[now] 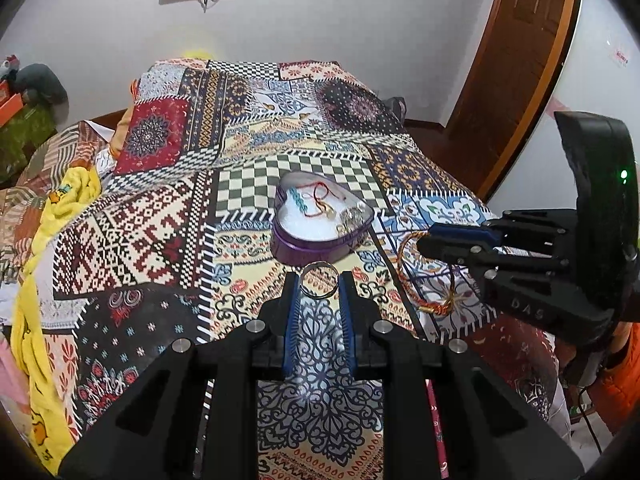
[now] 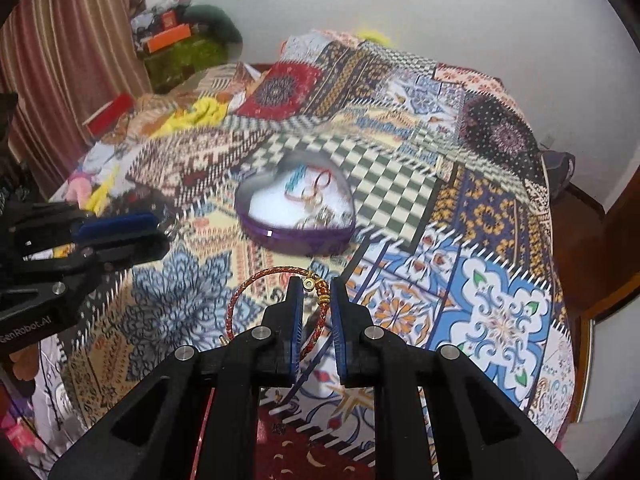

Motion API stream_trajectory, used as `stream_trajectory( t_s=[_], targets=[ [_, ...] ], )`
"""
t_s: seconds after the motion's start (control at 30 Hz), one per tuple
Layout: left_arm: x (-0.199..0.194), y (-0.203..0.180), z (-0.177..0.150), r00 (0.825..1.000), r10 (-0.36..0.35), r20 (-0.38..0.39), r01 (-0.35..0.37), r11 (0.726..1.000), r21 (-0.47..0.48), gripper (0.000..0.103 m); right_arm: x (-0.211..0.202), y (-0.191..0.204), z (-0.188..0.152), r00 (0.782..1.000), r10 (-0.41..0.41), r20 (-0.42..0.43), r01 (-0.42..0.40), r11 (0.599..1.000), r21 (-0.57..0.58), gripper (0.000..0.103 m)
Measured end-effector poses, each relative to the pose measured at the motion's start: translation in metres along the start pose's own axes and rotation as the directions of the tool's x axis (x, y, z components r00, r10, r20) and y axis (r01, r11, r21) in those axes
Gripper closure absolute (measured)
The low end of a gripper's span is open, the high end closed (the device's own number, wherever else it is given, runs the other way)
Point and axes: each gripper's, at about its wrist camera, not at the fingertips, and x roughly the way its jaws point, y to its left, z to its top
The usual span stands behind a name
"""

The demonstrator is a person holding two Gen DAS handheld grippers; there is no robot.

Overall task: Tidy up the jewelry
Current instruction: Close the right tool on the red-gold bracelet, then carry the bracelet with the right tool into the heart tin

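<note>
Left gripper [image 1: 319, 285] is clamping a silver ring [image 1: 319, 280] just before the purple heart-shaped box [image 1: 316, 245]. Right gripper [image 2: 314, 286] is pinching a red-gold braided bracelet [image 2: 256, 285] above the patchwork bedspread [image 2: 480, 216], near the box.
</note>
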Motion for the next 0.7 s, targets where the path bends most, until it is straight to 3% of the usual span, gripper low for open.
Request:
stream_trajectory(
  t_s=[0.33,0.7],
  targets=[
    [0.002,0.008,0.018,0.999,0.013,0.031,-0.013,1.0,0.001,0.085,-0.006,-0.005,0.027,0.997,-0.011,0.073,0.009,1.0,0.019,0.091],
    [0.021,0.016,0.04,0.999,0.016,0.044,-0.016,1.0,0.005,0.085,0.012,-0.013,0.05,0.995,-0.014,0.095,0.011,0.999,0.035,0.091]
  ],
)
